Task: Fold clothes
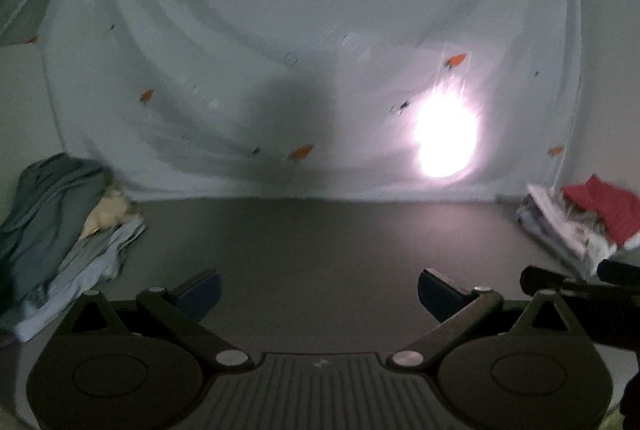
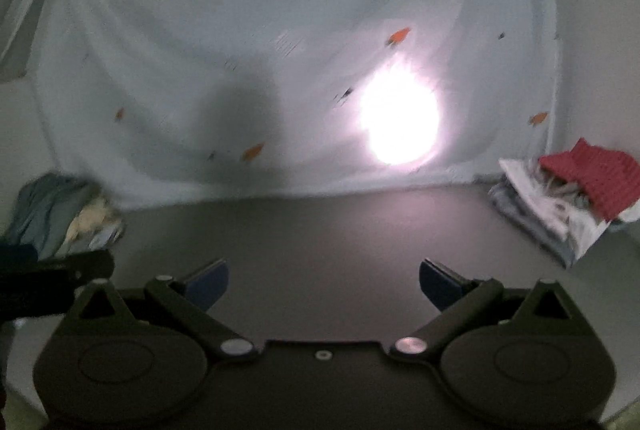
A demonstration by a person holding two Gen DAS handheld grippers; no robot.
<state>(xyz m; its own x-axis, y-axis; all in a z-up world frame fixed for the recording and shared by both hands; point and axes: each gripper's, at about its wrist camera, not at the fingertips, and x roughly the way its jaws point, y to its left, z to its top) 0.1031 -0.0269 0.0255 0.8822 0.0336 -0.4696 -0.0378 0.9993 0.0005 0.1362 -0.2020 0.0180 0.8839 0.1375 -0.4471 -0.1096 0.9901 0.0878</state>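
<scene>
A heap of unfolded clothes (image 1: 60, 226), blue-grey, cream and pale blue, lies at the left of the dark table (image 1: 320, 250); it also shows in the right wrist view (image 2: 68, 213). A stack of clothes with a red knit piece on top (image 1: 588, 218) sits at the right, also in the right wrist view (image 2: 576, 193). My left gripper (image 1: 319, 294) is open and empty over the table's middle. My right gripper (image 2: 324, 288) is open and empty beside it. Each gripper's body edges into the other's view.
A white sheet with small orange carrot prints (image 1: 304, 29) hangs as a backdrop behind the table, with a bright lamp glow (image 1: 446, 141) through it and a dark shadow to its left. The views are motion-blurred.
</scene>
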